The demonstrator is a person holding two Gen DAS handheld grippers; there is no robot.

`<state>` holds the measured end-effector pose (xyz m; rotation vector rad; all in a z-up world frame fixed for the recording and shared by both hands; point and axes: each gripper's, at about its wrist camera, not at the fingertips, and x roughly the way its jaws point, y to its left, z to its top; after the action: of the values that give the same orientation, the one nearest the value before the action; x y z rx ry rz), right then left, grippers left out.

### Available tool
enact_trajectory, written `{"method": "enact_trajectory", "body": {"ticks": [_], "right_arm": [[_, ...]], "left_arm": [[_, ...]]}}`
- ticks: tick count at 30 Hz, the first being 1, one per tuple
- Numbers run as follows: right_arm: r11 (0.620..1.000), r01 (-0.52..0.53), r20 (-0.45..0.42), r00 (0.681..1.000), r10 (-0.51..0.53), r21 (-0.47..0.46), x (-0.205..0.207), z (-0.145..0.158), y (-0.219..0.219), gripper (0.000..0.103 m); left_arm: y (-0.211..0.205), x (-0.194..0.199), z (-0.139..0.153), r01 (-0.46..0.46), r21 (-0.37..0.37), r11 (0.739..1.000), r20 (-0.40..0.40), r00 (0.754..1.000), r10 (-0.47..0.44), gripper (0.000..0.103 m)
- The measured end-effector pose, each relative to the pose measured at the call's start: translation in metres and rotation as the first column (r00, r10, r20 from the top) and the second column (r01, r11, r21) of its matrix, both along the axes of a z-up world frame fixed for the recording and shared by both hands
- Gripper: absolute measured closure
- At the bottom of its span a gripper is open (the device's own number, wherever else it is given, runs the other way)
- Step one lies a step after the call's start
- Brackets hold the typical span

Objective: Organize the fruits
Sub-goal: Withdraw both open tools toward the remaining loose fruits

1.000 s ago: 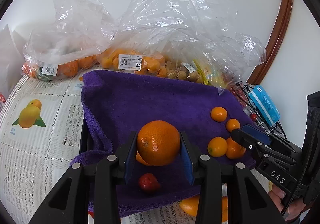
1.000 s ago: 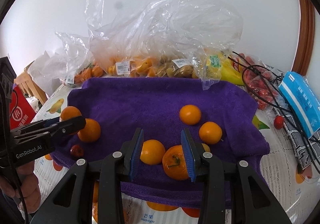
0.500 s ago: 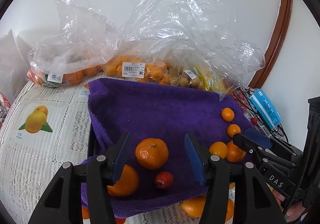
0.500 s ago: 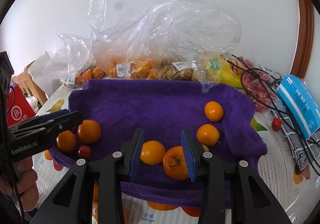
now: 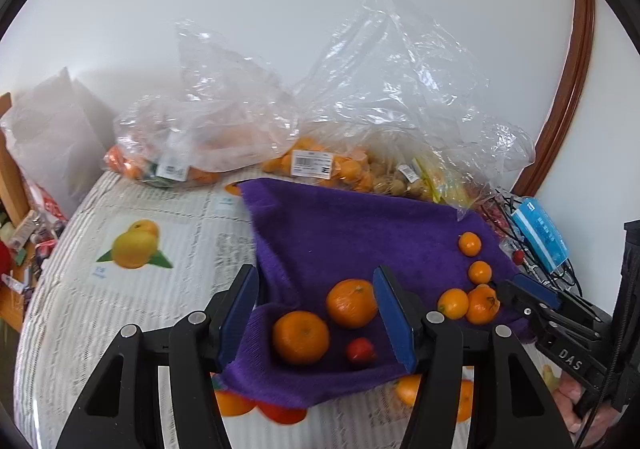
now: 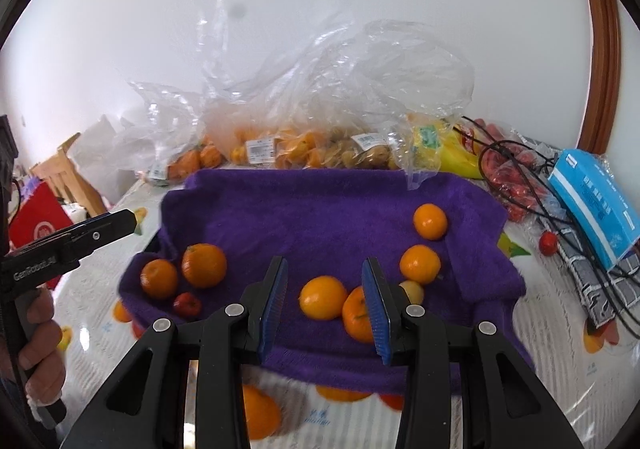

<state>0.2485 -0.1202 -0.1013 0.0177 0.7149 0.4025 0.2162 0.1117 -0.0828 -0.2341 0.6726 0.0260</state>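
Left gripper (image 5: 316, 313): jaws wide apart, empty; two round orange mandarins (image 5: 351, 303) at 12 o'clock on purple towel (image 5: 352, 233).
Right gripper (image 6: 324, 305): jaws parted, gripping nothing.

Orange mandarins (image 5: 301, 337) and a red fruit (image 5: 360, 350) on a purple towel (image 5: 352, 233), white fruit-printed tablecloth (image 5: 120, 289) beneath

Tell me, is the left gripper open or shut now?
Open. In the left wrist view the left gripper has its two blue pads wide apart, and the oranges lie free on the towel between them, untouched.
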Motion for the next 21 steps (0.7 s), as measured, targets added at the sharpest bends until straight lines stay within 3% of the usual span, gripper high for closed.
{"method": "enact_trajectory", "body": {"ticks": [7, 15, 21], "right_arm": [[0.999, -0.041, -0.026, 0.999, 0.041, -0.007, -0.031, -0.007, 0.006, 0.061], [0.992, -0.126, -0.093, 0.988, 0.126, -0.001, -0.062, -0.030, 0.021, 0.047], [0.987, -0.139, -0.127, 0.983, 0.129, -0.079, -0.066, -0.052, 0.038, 0.046]], "left_arm": [[0.015, -0.031, -0.005, -0.021, -0.011, 1.000, -0.030, 0.999, 0.021, 0.044], [0.024, -0.067, -0.015, -0.040, -0.031, 0.999, -0.057, 0.998, 0.039, 0.042], [0.023, -0.086, -0.027, -0.025, -0.041, 0.999, -0.079, 0.997, 0.022, 0.042]]}}
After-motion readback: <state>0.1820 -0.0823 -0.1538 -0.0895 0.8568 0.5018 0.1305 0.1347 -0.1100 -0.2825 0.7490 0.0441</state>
